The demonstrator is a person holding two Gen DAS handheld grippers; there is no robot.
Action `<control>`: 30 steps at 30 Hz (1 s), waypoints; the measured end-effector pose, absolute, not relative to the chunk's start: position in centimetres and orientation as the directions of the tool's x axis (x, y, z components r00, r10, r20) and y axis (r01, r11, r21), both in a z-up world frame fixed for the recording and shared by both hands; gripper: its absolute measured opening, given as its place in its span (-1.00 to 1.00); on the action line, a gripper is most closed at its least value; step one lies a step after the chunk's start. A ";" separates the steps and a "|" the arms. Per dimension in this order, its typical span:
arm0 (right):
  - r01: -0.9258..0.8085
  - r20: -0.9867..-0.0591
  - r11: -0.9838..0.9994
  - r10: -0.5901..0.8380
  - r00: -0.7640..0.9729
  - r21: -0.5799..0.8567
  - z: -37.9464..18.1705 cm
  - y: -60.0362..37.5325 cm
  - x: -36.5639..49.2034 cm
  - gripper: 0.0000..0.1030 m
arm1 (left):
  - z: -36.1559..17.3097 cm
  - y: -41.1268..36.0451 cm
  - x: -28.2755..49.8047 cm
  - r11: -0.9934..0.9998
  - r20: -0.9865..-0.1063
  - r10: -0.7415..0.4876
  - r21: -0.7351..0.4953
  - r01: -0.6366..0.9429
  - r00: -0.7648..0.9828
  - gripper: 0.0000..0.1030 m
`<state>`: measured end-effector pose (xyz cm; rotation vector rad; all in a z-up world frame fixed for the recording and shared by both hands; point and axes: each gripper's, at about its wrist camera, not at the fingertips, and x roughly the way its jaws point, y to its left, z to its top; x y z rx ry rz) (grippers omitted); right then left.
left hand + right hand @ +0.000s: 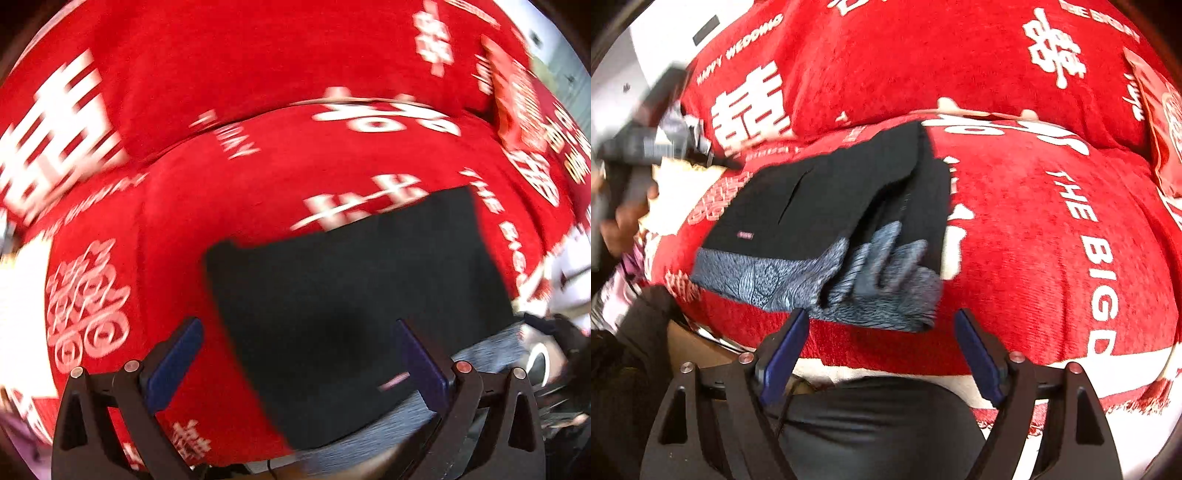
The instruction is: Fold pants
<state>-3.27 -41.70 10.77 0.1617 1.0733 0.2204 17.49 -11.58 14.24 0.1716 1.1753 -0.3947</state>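
Black pants with a grey patterned waistband lie folded into a compact rectangle on a red sofa cushion. In the right wrist view the pants lie left of centre, with the waistband at the near edge. My left gripper is open and empty, hovering above the near end of the pants. My right gripper is open and empty, just short of the waistband. The left gripper also shows blurred at the far left of the right wrist view.
The red sofa cover has white printed characters and words. A red back cushion rises behind the seat. A red cushion stands at the right. The seat's front edge lies below the pants.
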 end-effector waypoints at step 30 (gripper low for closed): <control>0.164 -0.879 0.959 0.132 0.459 0.230 11.5 -41.7 1.5 -0.35 | 8.5 -10.3 17.4 0.964 -0.930 -0.188 -0.113 0.241 0.317 0.99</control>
